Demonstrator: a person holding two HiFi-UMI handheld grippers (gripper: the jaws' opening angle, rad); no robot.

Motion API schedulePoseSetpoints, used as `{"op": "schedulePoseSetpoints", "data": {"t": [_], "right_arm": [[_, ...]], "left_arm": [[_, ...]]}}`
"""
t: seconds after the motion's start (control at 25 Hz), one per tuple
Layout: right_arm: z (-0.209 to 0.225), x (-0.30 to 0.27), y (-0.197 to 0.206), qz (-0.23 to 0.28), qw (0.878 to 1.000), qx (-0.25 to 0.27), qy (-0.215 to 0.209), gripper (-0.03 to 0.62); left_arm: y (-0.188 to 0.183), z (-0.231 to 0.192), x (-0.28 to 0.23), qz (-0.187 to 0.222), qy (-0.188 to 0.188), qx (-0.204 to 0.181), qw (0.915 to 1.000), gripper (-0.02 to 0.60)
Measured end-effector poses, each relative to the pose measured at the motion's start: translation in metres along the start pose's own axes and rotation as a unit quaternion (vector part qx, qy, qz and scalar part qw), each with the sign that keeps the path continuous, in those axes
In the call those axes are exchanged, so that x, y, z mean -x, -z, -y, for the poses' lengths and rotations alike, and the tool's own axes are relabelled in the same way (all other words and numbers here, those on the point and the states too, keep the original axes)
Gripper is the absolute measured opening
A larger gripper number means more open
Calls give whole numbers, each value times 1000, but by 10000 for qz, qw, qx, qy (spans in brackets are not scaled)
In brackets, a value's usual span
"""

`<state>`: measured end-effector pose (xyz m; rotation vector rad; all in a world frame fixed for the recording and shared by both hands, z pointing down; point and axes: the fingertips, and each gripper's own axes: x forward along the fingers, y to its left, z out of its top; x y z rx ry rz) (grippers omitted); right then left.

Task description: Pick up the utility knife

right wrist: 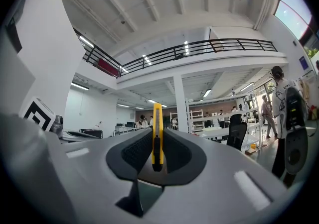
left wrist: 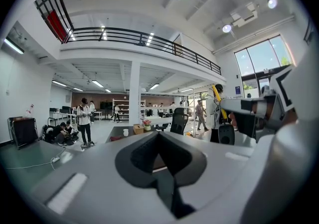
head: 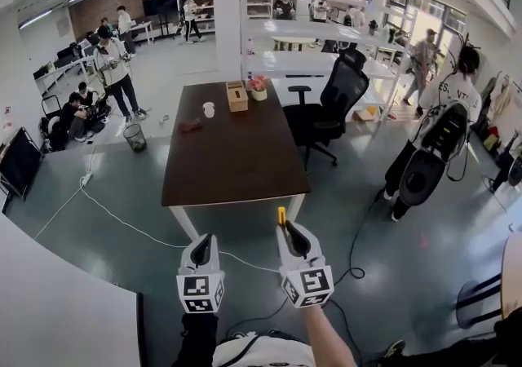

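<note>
open office hall with a grey floor, where a dark brown desk (head: 236,161) carries a wooden box (head: 236,96), a white cup (head: 209,109) and a flower pot (head: 258,90) near its far edge. off the desk, just short of its near edge, the right gripper (head: 292,235) has its 2 jaws clamped on the yellow utility knife (right wrist: 157,138), which stands upright. beside it, the left gripper (head: 201,249) has its jaws pressed together on nothing.

bare floor (head: 245,231) ahead, table (head: 236,153) beyond, chair (head: 330,108) alongside
</note>
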<state>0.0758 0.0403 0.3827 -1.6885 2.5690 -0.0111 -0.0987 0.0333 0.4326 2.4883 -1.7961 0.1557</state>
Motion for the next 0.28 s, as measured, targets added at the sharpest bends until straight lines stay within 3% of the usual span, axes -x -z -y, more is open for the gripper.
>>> {"op": "schedulePoseSetpoints", "data": {"t": [0.28], "right_arm": [[-1, 4, 4, 5, 10000, 9, -7, 61]], "left_arm": [[4, 1, 4, 0, -11, -5, 10000, -2]]}}
